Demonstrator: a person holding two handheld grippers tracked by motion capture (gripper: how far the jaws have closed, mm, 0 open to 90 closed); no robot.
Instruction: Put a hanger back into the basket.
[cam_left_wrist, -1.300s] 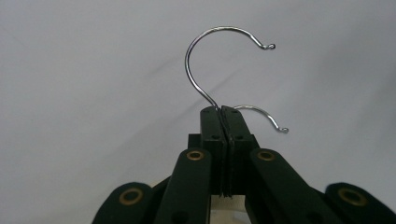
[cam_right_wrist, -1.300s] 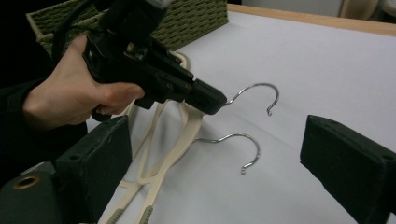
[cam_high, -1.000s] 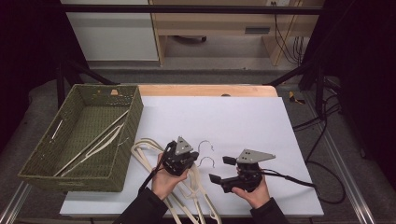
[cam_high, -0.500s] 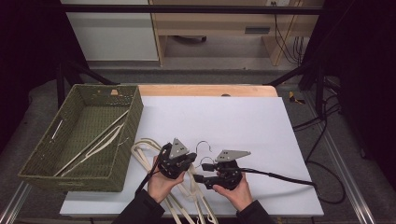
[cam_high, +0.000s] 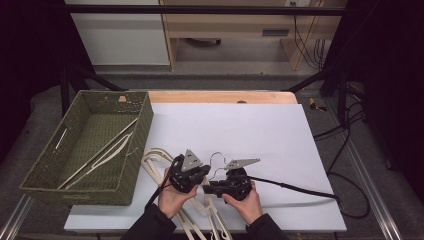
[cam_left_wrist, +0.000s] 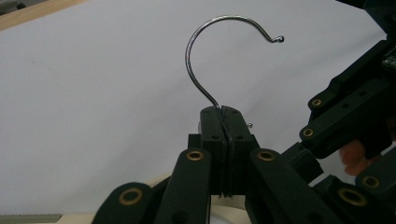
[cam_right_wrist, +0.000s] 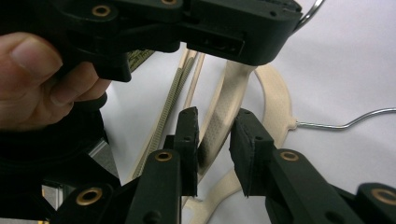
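Your left gripper (cam_high: 200, 176) sits low near the table's front edge, its jaws pressed flat together, your left hand (cam_high: 172, 197) wrapped round its body. Your right gripper (cam_high: 209, 188) lies just beside it, pointing toward it, jaws just now closing yet standing apart, held in your right hand (cam_high: 246, 202).

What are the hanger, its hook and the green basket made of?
The hanger looks like cream plastic: smooth and matte, with a moulded dotted grip strip. Its hook looks like metal wire: thin, silvery and shiny. The green basket looks woven, with a coarse mesh texture on its walls; whether it is straw, paper cord or plastic I cannot tell.
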